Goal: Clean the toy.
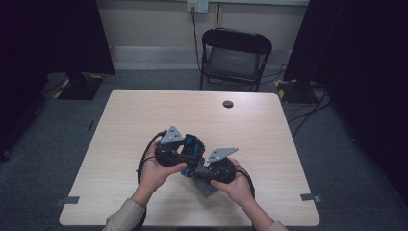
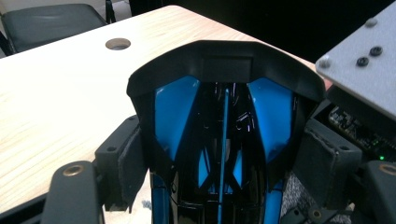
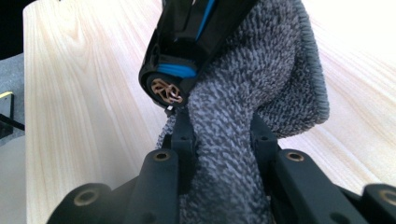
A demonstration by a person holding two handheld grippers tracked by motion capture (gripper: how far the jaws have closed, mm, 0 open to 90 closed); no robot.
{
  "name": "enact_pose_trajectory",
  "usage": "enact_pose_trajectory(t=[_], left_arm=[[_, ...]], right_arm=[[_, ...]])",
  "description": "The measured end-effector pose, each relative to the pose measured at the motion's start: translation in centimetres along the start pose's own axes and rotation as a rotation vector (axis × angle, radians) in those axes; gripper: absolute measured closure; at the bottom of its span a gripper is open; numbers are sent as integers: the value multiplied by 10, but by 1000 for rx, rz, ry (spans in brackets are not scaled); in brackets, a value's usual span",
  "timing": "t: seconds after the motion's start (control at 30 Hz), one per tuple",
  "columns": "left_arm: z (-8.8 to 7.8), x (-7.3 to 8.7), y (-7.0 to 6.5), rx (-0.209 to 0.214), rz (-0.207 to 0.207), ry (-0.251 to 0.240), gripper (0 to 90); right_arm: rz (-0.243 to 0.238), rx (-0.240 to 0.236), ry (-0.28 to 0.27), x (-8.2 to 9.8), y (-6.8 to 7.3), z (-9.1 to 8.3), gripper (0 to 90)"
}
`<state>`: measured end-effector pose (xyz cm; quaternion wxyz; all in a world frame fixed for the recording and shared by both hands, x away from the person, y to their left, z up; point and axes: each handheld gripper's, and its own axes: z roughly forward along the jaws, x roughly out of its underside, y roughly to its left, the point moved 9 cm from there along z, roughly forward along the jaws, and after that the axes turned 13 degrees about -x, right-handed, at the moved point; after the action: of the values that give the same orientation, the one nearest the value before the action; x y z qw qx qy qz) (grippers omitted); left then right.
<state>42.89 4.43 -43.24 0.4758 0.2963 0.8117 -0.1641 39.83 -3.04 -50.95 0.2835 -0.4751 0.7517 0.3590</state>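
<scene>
A person sits at a pale wooden desk (image 1: 144, 120), holding a tool in each hand above its near middle. The left tool (image 1: 185, 153) grips a black and blue object, possibly a sports helmet or visor (image 2: 224, 121), with its pads pressed on either side of the shell. In the left gripper view the object rises between the jaws, glossy black ribs running over bright blue panels under a curved black brow. The right tool (image 3: 219, 140) pinches a fold of grey microfibre cloth (image 3: 261, 84) tightly between narrow jaws. The cloth lies against the lower end of the black and blue object, touching it, and a loose corner hangs to the desk beneath the hands. A round cable hole (image 1: 228, 104) sits in the desk's far side, and a black folding chair (image 1: 235, 57) stands beyond it.
</scene>
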Motion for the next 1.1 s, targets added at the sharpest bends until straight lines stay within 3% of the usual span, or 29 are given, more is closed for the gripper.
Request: enact_pose_trajectory(t=[1.1], left_arm=[[-3, -4, 2, -5, -9, -22, 254]], right_arm=[[-21, -11, 79, 14, 6, 8, 707]])
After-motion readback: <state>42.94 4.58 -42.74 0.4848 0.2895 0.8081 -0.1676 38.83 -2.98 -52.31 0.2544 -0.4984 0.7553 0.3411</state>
